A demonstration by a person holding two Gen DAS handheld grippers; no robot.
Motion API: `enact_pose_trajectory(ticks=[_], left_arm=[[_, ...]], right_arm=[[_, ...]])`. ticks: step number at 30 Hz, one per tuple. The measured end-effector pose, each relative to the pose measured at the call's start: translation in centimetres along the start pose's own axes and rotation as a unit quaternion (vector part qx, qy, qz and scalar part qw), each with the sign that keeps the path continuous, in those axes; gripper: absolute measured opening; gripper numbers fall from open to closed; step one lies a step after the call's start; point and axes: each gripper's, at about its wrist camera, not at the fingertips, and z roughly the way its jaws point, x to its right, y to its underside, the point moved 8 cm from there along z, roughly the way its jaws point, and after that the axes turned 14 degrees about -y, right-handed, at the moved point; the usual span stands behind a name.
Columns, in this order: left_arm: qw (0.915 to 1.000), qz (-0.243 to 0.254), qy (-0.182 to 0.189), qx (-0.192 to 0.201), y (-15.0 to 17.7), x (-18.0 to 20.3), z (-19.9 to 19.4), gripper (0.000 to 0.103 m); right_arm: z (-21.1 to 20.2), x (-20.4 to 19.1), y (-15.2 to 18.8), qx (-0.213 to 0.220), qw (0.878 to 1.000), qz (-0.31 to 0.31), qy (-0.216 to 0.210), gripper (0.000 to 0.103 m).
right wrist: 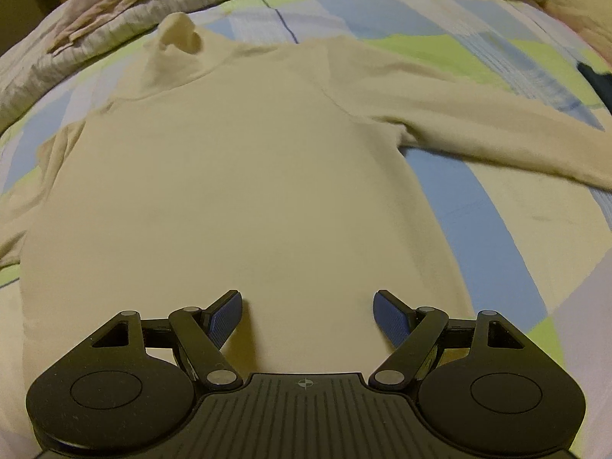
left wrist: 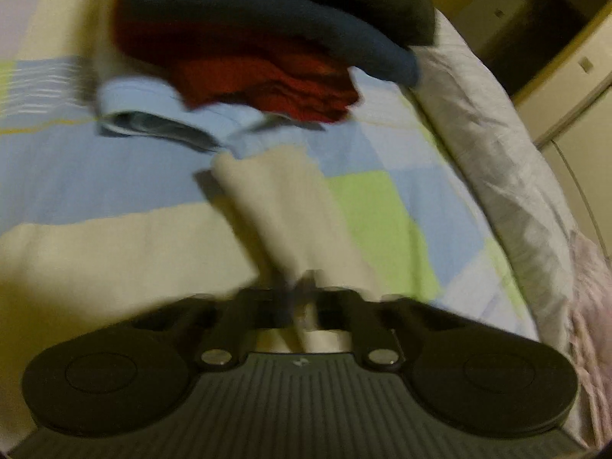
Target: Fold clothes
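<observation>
A cream turtleneck sweater (right wrist: 237, 176) lies flat on the patchwork bed cover (right wrist: 478, 206), collar (right wrist: 179, 34) at the far end and one long sleeve (right wrist: 497, 134) stretched out to the right. My right gripper (right wrist: 308, 317) hovers over the sweater's lower body, open, its blue pads (right wrist: 227, 317) wide apart with nothing between them. In the blurred left wrist view, my left gripper (left wrist: 306, 298) is shut on the end of a cream sleeve (left wrist: 275, 206), which runs away from the jaws across the cover.
A pile of clothes sits beyond the left gripper: a red garment (left wrist: 275, 80), a dark blue one (left wrist: 306, 26) and a light blue shirt (left wrist: 160, 103). A crumpled pale blanket (left wrist: 497, 160) lines the bed's right edge, with a cabinet (left wrist: 573, 88) behind it.
</observation>
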Motion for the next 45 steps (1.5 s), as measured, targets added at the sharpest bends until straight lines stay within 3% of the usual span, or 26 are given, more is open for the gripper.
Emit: enact_pose_trajectory(ticks=[3, 6, 9, 11, 13, 15, 17, 19, 23, 25, 27, 29, 31, 33, 37, 38, 39, 40, 42, 45], left_arm=[[0.9954, 0.056, 0.071, 0.032, 0.9, 4.1, -4.6, 0.000], [0.9749, 0.130, 0.170, 0.061, 3.3, 9.5, -11.2, 0.000], [0.9379, 0.168, 0.302, 0.028, 9.6, 15.2, -18.7, 0.000], [0.8974, 0.193, 0.396, -0.026, 15.9, 18.9, -23.2, 0.001], [0.8582, 0.226, 0.451, -0.096, 23.0, 21.5, -25.9, 0.015], [0.8481, 0.253, 0.445, -0.137, 29.4, 22.3, -26.1, 0.034], [0.8604, 0.273, 0.390, -0.183, 34.4, 21.6, -24.0, 0.034], [0.8714, 0.283, 0.333, -0.223, 37.1, 19.6, -21.9, 0.032], [0.8809, 0.327, 0.277, -0.202, 36.9, 15.7, -19.9, 0.032], [0.8839, 0.360, 0.246, -0.168, 35.3, 14.3, -19.0, 0.032], [0.8913, 0.365, 0.221, -0.152, 33.8, 13.1, -17.9, 0.032], [0.8998, 0.354, 0.208, -0.148, 32.2, 12.5, -17.3, 0.032], [0.9065, 0.343, 0.199, -0.143, 30.8, 12.0, -16.8, 0.032], [0.9081, 0.342, 0.198, -0.138, 30.2, 12.0, -16.5, 0.032], [0.9104, 0.335, 0.195, -0.144, 30.2, 11.3, -15.9, 0.032], [0.9111, 0.333, 0.194, -0.146, 30.4, 11.4, -15.6, 0.032], [0.9117, 0.331, 0.194, -0.146, 30.5, 11.4, -15.4, 0.032], [0.9124, 0.330, 0.192, -0.146, 30.7, 11.6, -15.2, 0.032], [0.9142, 0.328, 0.189, -0.144, 30.7, 11.8, -15.1, 0.032], [0.9140, 0.330, 0.192, -0.136, 30.5, 12.1, -15.2, 0.032]], right_arm=[[-0.1, 0.4, -0.6, 0.003, 1.000, -0.006, -0.016, 0.079], [-1.0, 1.7, -1.4, 0.014, 0.999, 0.007, -0.028, 0.079], [-2.3, 3.4, -2.6, 0.032, 0.999, 0.023, -0.028, 0.079], [-3.3, 4.4, -3.5, 0.050, 0.998, 0.030, -0.030, 0.079], [-4.1, 5.3, -4.3, 0.068, 0.997, 0.037, -0.031, 0.079], [-4.8, 6.1, -5.1, 0.084, 0.995, 0.046, -0.036, 0.079], [-5.0, 6.9, -5.7, 0.095, 0.993, 0.059, -0.041, 0.079], [-5.0, 7.4, -6.2, 0.103, 0.990, 0.075, -0.053, 0.079], [-4.7, 7.3, -6.9, 0.116, 0.979, 0.117, -0.119, 0.078], [-4.1, 6.9, -7.3, 0.116, 0.966, 0.155, -0.174, 0.078], [-2.8, 6.5, -7.7, 0.111, 0.944, 0.207, -0.230, 0.078], [-0.9, 6.1, -8.0, 0.094, 0.918, 0.267, -0.276, 0.060], [1.3, 6.0, -8.3, 0.080, 0.898, 0.318, -0.293, 0.059], [2.8, 6.0, -8.8, 0.082, 0.889, 0.343, -0.291, 0.059], [4.9, 5.1, -9.8, 0.092, 0.898, 0.344, -0.260, 0.059], [5.1, 4.8, -10.1, 0.095, 0.901, 0.339, -0.254, 0.052], [5.4, 4.4, -10.4, 0.097, 0.907, 0.327, -0.247, 0.041], [5.7, 3.9, -10.8, 0.097, 0.914, 0.313, -0.241, 0.010], [5.8, 3.0, -11.8, 0.100, 0.928, 0.274, -0.231, 0.007], [1.5, 0.7, -14.4, 0.190, 0.936, 0.162, -0.249, 0.007]])
